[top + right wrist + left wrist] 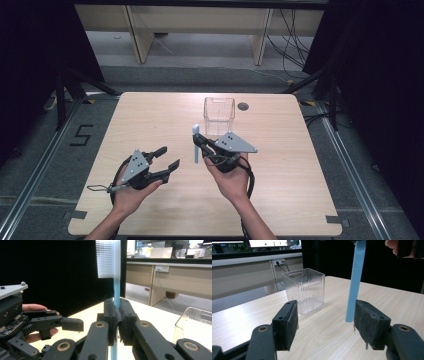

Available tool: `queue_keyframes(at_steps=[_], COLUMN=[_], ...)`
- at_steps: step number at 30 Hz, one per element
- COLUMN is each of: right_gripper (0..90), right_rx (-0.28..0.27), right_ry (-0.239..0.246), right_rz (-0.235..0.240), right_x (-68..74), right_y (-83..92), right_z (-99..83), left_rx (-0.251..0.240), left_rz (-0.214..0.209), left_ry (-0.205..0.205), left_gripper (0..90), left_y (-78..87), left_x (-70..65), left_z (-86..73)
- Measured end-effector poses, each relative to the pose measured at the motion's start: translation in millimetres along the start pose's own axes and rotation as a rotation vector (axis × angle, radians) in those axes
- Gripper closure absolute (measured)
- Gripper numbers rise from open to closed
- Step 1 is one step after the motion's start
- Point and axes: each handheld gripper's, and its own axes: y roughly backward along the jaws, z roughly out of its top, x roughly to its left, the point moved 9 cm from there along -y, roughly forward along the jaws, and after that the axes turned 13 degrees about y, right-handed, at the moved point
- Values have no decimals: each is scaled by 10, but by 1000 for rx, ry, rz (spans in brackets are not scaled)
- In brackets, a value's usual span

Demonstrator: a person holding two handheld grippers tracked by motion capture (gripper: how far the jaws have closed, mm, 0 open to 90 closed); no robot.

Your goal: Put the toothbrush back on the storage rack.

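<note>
A light blue toothbrush [196,150] with white bristles stands upright above the wooden table [150,115]. My right gripper [197,144] is shut on its handle, bristle head up. In the right gripper view the handle [116,287] is pinched between the two pads, the head [108,258] high above them. My left gripper [169,156] is open at the left, held a little off the table, with nothing between its pads. In the left gripper view the lower end of the handle [354,287] hangs just beyond the right pad [369,322], apart from it.
A clear ribbed plastic container [219,116] stands upright behind the right gripper, near the table's far edge; it also stands ahead in the left gripper view [304,290]. A round cable hole [243,106] lies beside it. Desks and cables fill the background.
</note>
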Motion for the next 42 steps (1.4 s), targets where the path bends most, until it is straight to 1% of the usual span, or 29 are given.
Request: queue_keyframes(at_steps=[2, 4, 6, 8, 10, 12, 13, 14, 15, 16, 17, 19, 21, 23, 25, 27, 28, 30, 31, 32, 33, 35, 36, 37, 38, 39, 40, 41, 42], right_gripper=[858, 858, 858, 858, 857, 857, 857, 857, 858, 858, 857, 858, 858, 857, 857, 857, 857, 857, 857, 857, 857, 857, 857, 857, 857, 857, 858, 857, 857], right_rx=[0, 5, 7, 11, 4, 1, 8, 7, 12, 7, 14, 12, 9, 10, 10, 9, -3, 7, 1, 4, 2, 19, 9, 16, 16, 14, 7, -1, 11], right_ry=[-6, 2, -10, -10, 3, 10, -2, 3, 4, 25, -2, 4, -2, 16, 0, 3, 25, 30, 31, 49, 36, 11, 45, 28, 29, 32, 34, 37, 41], right_rz=[-3, -10, -2, -13, -16, -20, -16, -21, -24, -38, -26, -36, -30, -44, -36, -40, -50, -60, -56, -71, -66, -62, -77, -72, -74, -75, -83, -78, -84], right_x=[-11, -30, -26, -47, -70, -84, -79, -92, -99, -129, -106, -127, -129, -159, -151, -166, -191, -207, -210, -238, -232, -221, -265, -253, -262, -269, -281, -285, -297], right_y=[10, 25, 31, 42, 35, 46, 49, 48, 54, 62, 65, 66, 71, 80, 78, 77, 73, 83, 78, 87, 84, 97, 98, 103, 107, 106, 103, 96, 106], right_z=[3, 1, 1, 0, 1, 9, 3, 2, -1, 7, 2, 5, 14, 18, 19, 17, 24, 13, 13, 10, 8, -4, 4, 0, 1, 4, 8, 12, 2], left_rx=[-1, 1, 1, 1, -10, -1, -1, 0, -18, -11, -1, -2, -5, -6, -7, -30, -21, -10, -12, -31, -31, -30, -28, -31, -20, -34, -20, -12, -14], left_rz=[4, 8, 11, 16, 14, 25, 25, 27, 16, 24, 31, 32, 34, 36, 39, 27, 36, 45, 46, 34, 34, 38, 40, 42, 52, 43, 55, 60, 61], left_ry=[4, 3, 5, 9, 11, 9, 9, 9, 10, 10, 9, 15, 18, 18, 18, 27, 24, 21, 21, 33, 33, 36, 35, 37, 20, 37, 25, 29, 30], left_gripper=[357, 355, 354, 354, 353, 353, 352, 352, 351, 351, 350, 346, 345, 344, 343, 343, 342, 342, 341, 341, 340, 339, 339, 338, 338, 338, 338, 338, 338], left_y=[10, 22, 33, 44, 48, 71, 79, 87, 77, 92, 107, 118, 127, 136, 147, 137, 151, 169, 171, 157, 157, 169, 175, 179, 194, 184, 201, 211, 213], left_x=[13, 30, 45, 63, 78, 96, 102, 107, 108, 119, 129, 141, 149, 158, 167, 167, 179, 195, 200, 194, 194, 207, 213, 219, 239, 230, 247, 252, 256], left_z=[-10, -21, -26, -30, -22, -27, -27, -28, -18, -24, -33, -39, -43, -46, -50, -44, -52, -67, -70, -68, -68, -82, -86, -89, -93, -95, -106, -119, -127])
